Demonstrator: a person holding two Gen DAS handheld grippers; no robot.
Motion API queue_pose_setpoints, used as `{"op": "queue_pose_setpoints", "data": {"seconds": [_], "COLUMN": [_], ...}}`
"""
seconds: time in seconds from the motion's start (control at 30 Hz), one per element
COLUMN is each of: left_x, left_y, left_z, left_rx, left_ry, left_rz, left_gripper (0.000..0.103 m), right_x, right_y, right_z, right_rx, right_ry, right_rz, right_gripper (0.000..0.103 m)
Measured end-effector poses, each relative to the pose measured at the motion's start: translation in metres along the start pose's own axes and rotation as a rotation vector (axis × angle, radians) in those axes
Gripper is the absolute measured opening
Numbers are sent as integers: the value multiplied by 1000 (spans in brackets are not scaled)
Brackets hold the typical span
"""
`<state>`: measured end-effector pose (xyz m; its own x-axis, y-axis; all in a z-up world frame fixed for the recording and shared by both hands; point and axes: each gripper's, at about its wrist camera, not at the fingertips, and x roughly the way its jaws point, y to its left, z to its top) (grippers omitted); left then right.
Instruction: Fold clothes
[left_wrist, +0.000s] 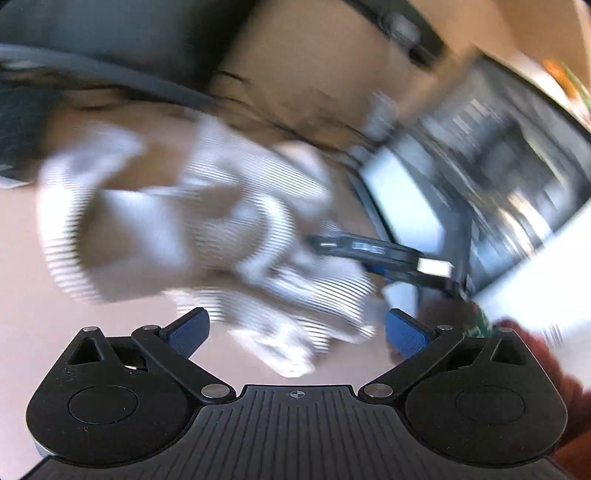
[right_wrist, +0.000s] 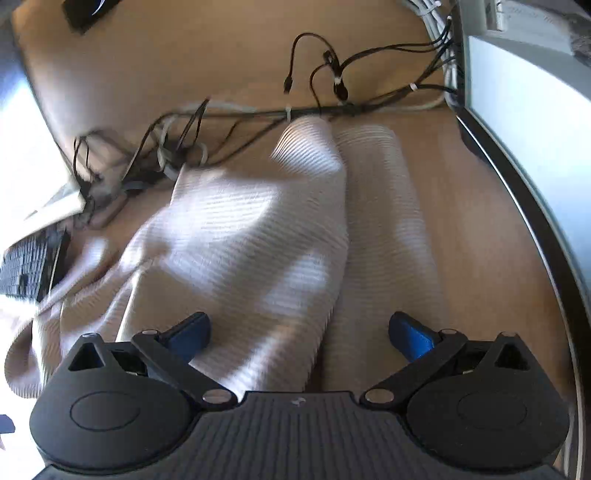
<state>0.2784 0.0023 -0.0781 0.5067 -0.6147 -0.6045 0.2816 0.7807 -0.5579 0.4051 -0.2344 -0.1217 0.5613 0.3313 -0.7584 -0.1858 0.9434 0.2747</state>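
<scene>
A white garment with thin dark stripes (left_wrist: 207, 229) lies crumpled on the wooden table, blurred by motion in the left wrist view. My left gripper (left_wrist: 297, 328) is open just above its near edge, holding nothing. The other gripper (left_wrist: 380, 254) shows beyond the garment on the right. In the right wrist view the same striped garment (right_wrist: 251, 236) lies spread and rumpled, with one long part (right_wrist: 380, 221) stretched flat away from me. My right gripper (right_wrist: 299, 332) is open over the garment's near end, blue fingertips (right_wrist: 192, 332) apart, empty.
A bundle of black and white cables (right_wrist: 317, 107) runs across the table behind the garment. A keyboard (right_wrist: 29, 266) lies at the left edge. A dark-rimmed grey unit (right_wrist: 524, 155) borders the right side. A monitor (left_wrist: 406, 206) stands right of the garment.
</scene>
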Motion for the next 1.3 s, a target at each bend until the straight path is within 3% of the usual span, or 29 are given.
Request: {"op": "queue_pose_setpoints", "data": {"seconds": [0.1, 0.17, 0.23, 0.3, 0.33, 0.37, 0.47, 0.53, 0.6, 0.67, 0.8, 0.9, 1.0, 1.17, 1.23, 1.3], "left_x": [20, 28, 23, 16, 13, 13, 15, 21, 28, 35, 40, 29, 21, 8, 0, -13], "left_y": [-5, -3, 8, 15, 20, 23, 25, 26, 25, 28, 46, 55, 66, 89, 101, 116], "left_z": [9, 11, 11, 7, 7, 6, 0, -4, -4, -5, -8, -3, 5, 25, 33, 38], "left_rx": [22, 30, -24, -61, -71, -72, -71, -88, -68, -75, -154, -149, -123, -156, -167, -222], "left_ry": [51, 69, 50, 37, 27, 30, 41, 80, 111, 142, 165, 130, 85, 15, -23, -47], "left_rz": [-111, -143, -235, -265, -265, -233, -159, -148, -138, -111, -37, 32, 120, 242, 302, 300], "left_gripper": [103, 103, 103, 103, 103, 103, 103, 103, 103, 103, 103, 103, 103, 103, 103, 103], "right_x": [-20, -30, -40, -47, -58, -68, -92, -88, -71, -43, 7, 28, 14, -31, -47, -63], "right_y": [17, 33, 46, 42, 37, 34, 40, 48, 53, 56, 55, 56, 48, 32, 37, 49], "right_z": [-30, -49, -61, -55, -52, -48, -29, -11, 6, 23, 46, 29, 10, -32, -51, -66], "right_rx": [57, 91, 113, 151, 187, 205, 54, -60, -157, -192, -204, -232, -224, -54, -12, -21], "right_ry": [25, 41, 104, 162, 123, 78, -106, -170, -186, -155, -76, -18, -24, 46, 93, 165], "right_rz": [4, -10, -7, 81, 88, 85, -58, -160, -197, -201, -184, -209, -219, -195, -198, -128], "right_gripper": [103, 103, 103, 103, 103, 103, 98, 83, 56, 40, 40, 41, 41, 44, 44, 46]}}
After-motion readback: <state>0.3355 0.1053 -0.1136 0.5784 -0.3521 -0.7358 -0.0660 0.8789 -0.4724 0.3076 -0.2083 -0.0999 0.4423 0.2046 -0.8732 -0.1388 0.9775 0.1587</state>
